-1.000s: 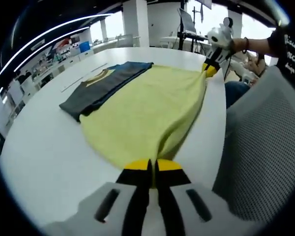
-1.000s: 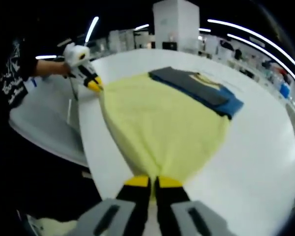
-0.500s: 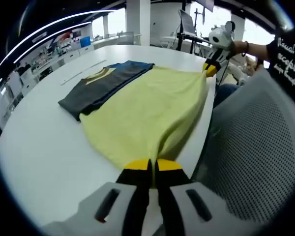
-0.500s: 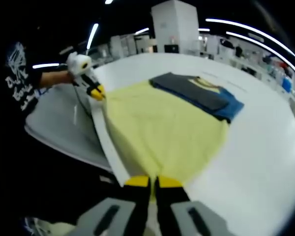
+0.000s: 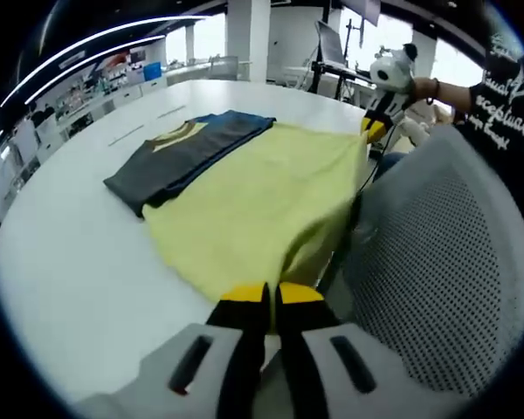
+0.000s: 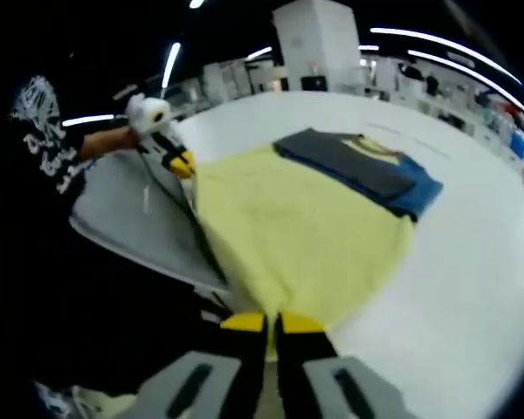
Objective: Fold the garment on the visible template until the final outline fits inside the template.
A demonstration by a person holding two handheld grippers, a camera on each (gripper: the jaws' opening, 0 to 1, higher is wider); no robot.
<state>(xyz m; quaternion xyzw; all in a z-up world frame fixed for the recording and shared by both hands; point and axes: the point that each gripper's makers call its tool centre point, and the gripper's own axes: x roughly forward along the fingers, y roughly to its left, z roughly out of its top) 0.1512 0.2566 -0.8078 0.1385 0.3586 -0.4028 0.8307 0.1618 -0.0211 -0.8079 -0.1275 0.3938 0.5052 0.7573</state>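
Fabric of a soft, matte yellow is being pinched between the closed yellow-tipped jaws of the left gripper (image 5: 269, 297) in the left gripper view. The yellow garment (image 5: 258, 205) is being held as a broad, rounded sheet, with most of it spread flat over the smooth white table (image 5: 79, 262) and its near hem being lifted just off the table's edge. The garment's far corner is being clamped by the right gripper (image 5: 373, 125), whose white body is being held by a hand (image 5: 419, 87). A folded dark grey garment (image 5: 179, 153) with a yellow neckline and a blue layer beneath is being overlapped along one long side by the yellow cloth. A grey mesh chair back (image 5: 445, 262), finely perforated, is being shown just beside the table edge.

In the right gripper view, the right gripper (image 6: 271, 323) is being kept shut on the near hem of the yellow garment (image 6: 301, 231), which is being stretched away toward the left gripper (image 6: 176, 161) at its far corner, that one's jaws also being closed on the cloth. The dark grey garment (image 6: 358, 166) is being seen as a flat rectangle at the yellow sheet's far side, its blue edge (image 6: 424, 194) showing, on the white table (image 6: 472, 288). The chair's pale curved panel (image 6: 131, 227) is being seen beside the table's rim.
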